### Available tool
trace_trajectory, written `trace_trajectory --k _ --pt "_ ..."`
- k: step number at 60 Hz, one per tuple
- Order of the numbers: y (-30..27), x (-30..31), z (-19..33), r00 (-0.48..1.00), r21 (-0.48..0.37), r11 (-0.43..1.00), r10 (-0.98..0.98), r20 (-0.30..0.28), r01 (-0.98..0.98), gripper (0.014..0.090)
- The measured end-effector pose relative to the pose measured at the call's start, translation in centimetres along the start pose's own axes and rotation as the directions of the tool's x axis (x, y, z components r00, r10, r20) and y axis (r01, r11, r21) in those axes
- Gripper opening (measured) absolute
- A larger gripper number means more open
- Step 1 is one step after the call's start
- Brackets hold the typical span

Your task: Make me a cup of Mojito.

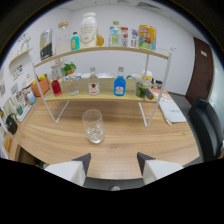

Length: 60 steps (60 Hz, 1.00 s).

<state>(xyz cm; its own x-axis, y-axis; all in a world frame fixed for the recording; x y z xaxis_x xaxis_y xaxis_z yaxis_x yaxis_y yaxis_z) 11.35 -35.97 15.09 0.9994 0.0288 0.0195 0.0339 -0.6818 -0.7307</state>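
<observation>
We hold the gripper (pixel 113 161) above a wooden table (pixel 165 140), its two fingers spread wide with nothing between them; the left finger (pixel 82 162) and the right finger (pixel 144 161) both point toward twelve o'clock. Just ahead of the fingers, toward eleven o'clock from the gap, a clear glass (pixel 93 126) stands upright on the table, apart from both fingers; something pale, perhaps ice, lies in its bottom, though we cannot tell for sure.

Beyond the glass, at twelve o'clock, a white wire shelf (pixel 102 49) with two wooden levels stands on the table. On its lower level we see a bottle of red liquid (pixel 56 86) at about eleven o'clock, a clear bottle with a red label (pixel 93 82) straight on, and a bottle of blue liquid (pixel 119 83) just to one o'clock of that; a dark green bottle (pixel 142 90) sits further round toward two o'clock. On the upper level a large white jug (pixel 88 30) stands among smaller bottles and cartons we cannot make out. A black chair (pixel 207 125) stands at three o'clock, beside the table; papers (pixel 170 110) lie on the table near it.
</observation>
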Motion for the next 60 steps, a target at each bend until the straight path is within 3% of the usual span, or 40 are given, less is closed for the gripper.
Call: trace_trajectory --k 16,32,46,51,60 --pt "-7.2 5.9 3.0 1.000 0.063 0.998 0.006 0.011 -0.006 0.0856" --pt "-13.6 8.4 8.0 0.997 0.094 0.995 0.004 0.072 -0.011 0.0824" --pt "-14.5 9.8 12.0 0.998 0.026 0.999 0.021 0.053 -0.022 0.0585" --pt "-14.5 9.6 12.6 0.996 0.006 0.999 0.044 0.072 -0.044 0.0458" --pt "-14.5 10.5 13.3 0.998 0.000 0.999 0.039 0.041 -0.039 0.0198"
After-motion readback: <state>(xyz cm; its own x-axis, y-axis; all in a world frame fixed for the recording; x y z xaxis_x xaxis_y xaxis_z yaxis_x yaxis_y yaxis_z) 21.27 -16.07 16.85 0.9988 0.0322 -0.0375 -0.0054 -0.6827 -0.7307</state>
